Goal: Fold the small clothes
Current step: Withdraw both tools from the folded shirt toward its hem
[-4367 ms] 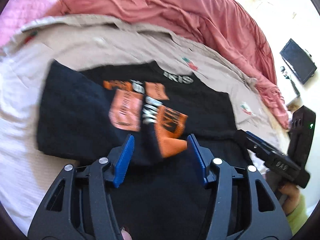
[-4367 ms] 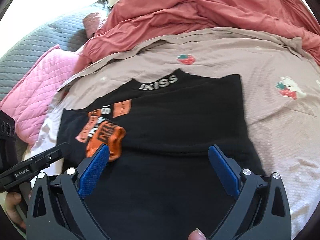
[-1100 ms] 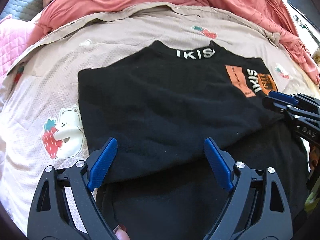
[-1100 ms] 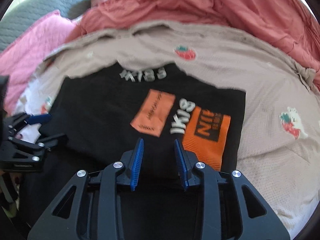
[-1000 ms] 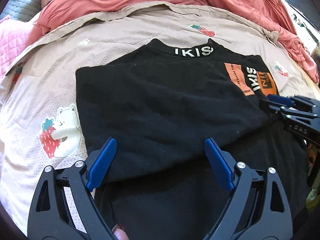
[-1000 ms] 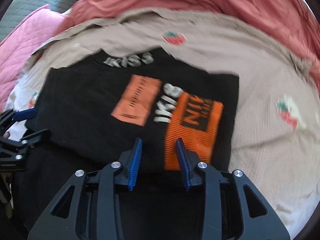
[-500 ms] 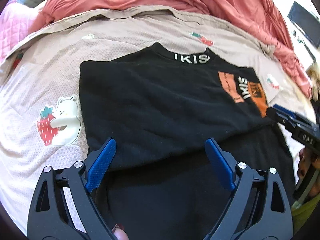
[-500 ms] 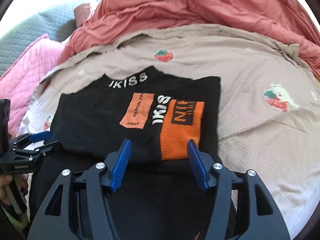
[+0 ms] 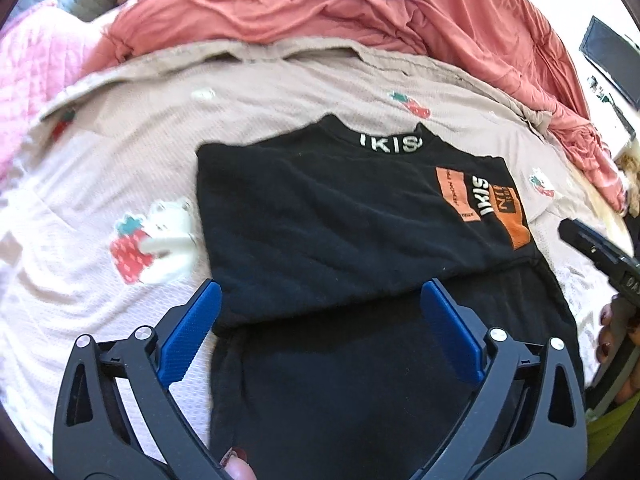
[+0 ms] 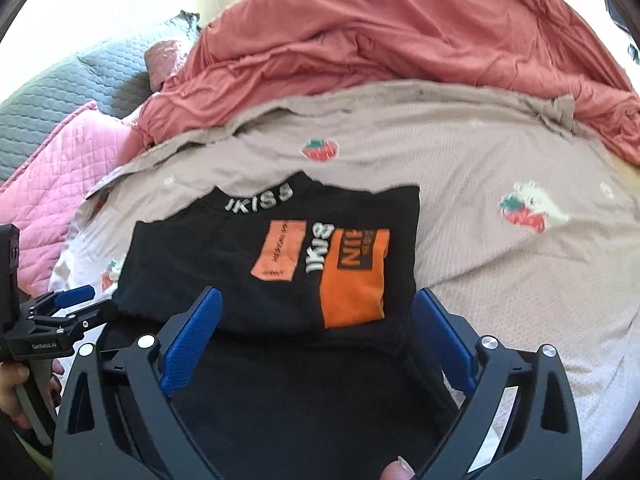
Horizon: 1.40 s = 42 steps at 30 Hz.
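Black shirt [image 9: 340,232] near hem cut off by frame bottom; orange patch [image 10: 354,276] lettering blurred.

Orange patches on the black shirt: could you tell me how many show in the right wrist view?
2: a smaller orange patch left of the white lettering and a larger orange patch right of it. More may be hidden under the fold.

A beige bed sheet [image 10: 500,152] covers the bed, printed with strawberries [image 10: 319,149] and a white bear hugging a strawberry [image 9: 154,236]. A rumpled coral-red blanket [image 10: 400,28] is heaped along the sheet's far edge. A pink quilted pillow [image 10: 60,156] lies at the left, with a grey quilted cover [image 10: 72,80] behind it. A dark flat screen [image 9: 610,60] stands off to the right.
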{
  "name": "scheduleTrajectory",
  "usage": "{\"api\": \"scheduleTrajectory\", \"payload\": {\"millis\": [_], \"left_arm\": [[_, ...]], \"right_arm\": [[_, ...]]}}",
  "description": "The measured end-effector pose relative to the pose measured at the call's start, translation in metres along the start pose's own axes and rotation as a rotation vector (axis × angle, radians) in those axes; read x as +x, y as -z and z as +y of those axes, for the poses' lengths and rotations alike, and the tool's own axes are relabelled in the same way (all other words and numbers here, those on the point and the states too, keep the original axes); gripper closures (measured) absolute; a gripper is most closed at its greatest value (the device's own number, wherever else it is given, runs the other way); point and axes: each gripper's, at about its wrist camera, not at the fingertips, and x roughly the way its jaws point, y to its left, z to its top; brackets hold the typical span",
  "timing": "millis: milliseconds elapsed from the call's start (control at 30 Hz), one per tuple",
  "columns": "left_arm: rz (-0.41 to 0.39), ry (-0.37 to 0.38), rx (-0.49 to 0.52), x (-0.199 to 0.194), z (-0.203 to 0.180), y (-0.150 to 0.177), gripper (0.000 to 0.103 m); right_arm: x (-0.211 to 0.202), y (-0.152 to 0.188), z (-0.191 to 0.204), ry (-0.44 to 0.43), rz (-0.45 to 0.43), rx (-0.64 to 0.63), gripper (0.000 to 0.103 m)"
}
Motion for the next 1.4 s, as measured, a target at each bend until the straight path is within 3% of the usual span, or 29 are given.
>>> {"api": "scheduleTrajectory", "payload": {"millis": [100, 533, 1400], "left_arm": [[-0.029, -0.054, 0.023, -0.01, -0.002, -0.003, 0.009], [-0.096, -0.053, -0.002, -0.057, 0.005, 0.0, 0.009], [-0.121, -0.135, -0.001, -0.12, 0.028, 0.045, 0.009]], "right_arm": [[-0.013, -0.004, 0.004, 0.007, -0.034, -0.008, 0.006], [-0.055, -0.008, 0.005, 0.019, -0.106, -0.003, 0.004], [-0.127, 0.047, 0.001, 0.079, -0.039, -0.07, 0.004]]}}
